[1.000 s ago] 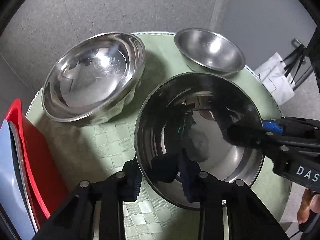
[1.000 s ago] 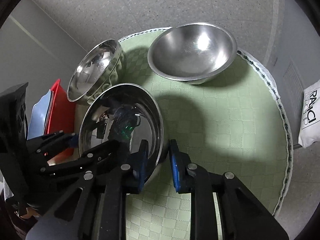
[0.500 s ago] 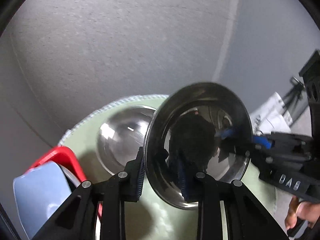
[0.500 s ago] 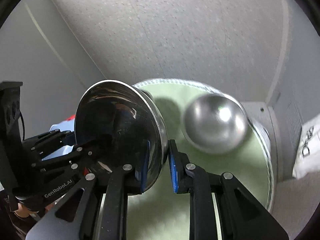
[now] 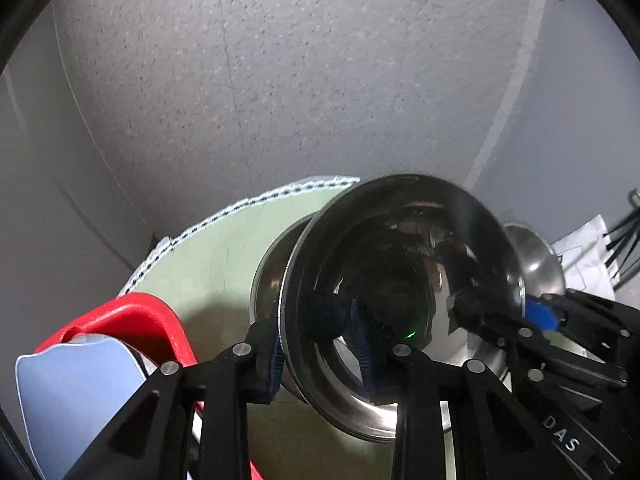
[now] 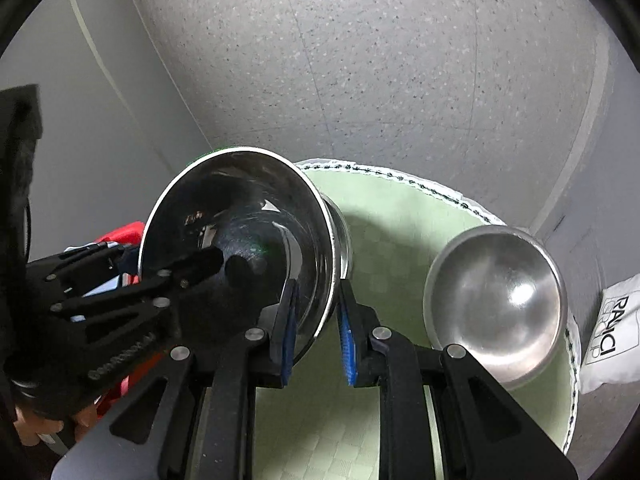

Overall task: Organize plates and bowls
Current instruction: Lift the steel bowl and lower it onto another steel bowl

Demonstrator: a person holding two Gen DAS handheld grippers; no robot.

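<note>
Both grippers hold one shiny steel bowl (image 5: 400,292) by opposite rims, lifted and tilted above the round green table (image 5: 224,264). My left gripper (image 5: 320,344) is shut on its left rim. My right gripper (image 6: 316,332) is shut on its right rim; the bowl also shows in the right wrist view (image 6: 240,232). Right behind the held bowl a second, larger steel bowl (image 5: 272,276) sits on the table, mostly hidden. A third, matte steel bowl (image 6: 496,300) sits at the table's right side.
A red rack (image 5: 132,324) with a pale blue plate (image 5: 76,396) and another plate edge stands at the table's left. A white paper bag (image 6: 616,344) lies on the floor right of the table. The table edge (image 6: 400,178) has white trim.
The held bowl rose off the table a second ago and has since moved left, over the larger bowl. Both grippers stayed shut on its rims.
</note>
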